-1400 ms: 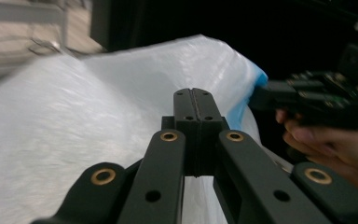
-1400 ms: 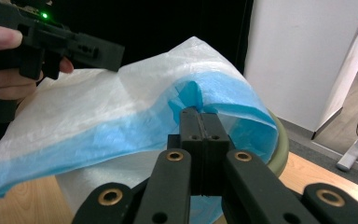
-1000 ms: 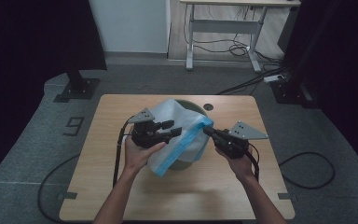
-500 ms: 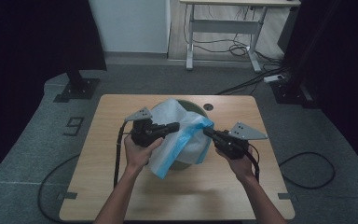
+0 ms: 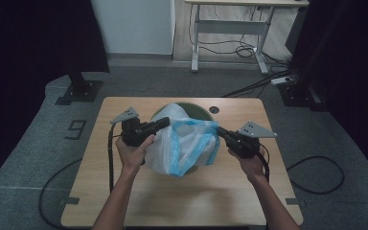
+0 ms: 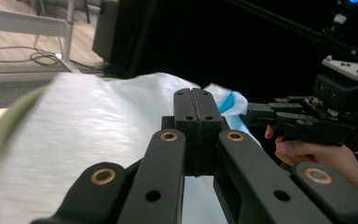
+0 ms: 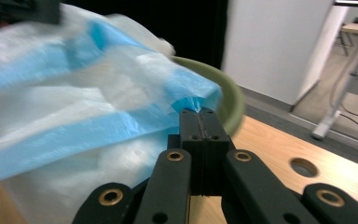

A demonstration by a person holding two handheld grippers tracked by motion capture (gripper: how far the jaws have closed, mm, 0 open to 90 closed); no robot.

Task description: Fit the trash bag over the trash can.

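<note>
From the high view, a white bag (image 5: pixel 184 143) with a blue band around its mouth hangs stretched between the two claws, over a green bin (image 5: pixel 199 111) that sits toward the far edge of the bench (image 5: pixel 211 191), about midway along it. The left claw (image 5: pixel 165 122) pinches the bag's rim on one side and the right claw (image 5: pixel 219 130) pinches the opposite side, mouth pulled wide.

In the left gripper view, the left claw (image 6: pixel 197 100) is clenched tight, jaws pressed together, with white plastic right beneath and beyond them; the pinched edge itself is hidden, so I judge the grip from above. The other hand (image 6: pixel 307 156) and its gripper sit across the bag.

In the right gripper view, the right claw (image 7: pixel 199 116) is clamped on the blue band (image 7: pixel 121 119), the bin's rim (image 7: pixel 230 100) just behind.

My read: the bag is being opened to line the bin. To do it well, keep both pinches firm, hold the mouth taut and level, then lower it evenly so the rim hooks over the bin's edge on both sides without tearing.
</note>
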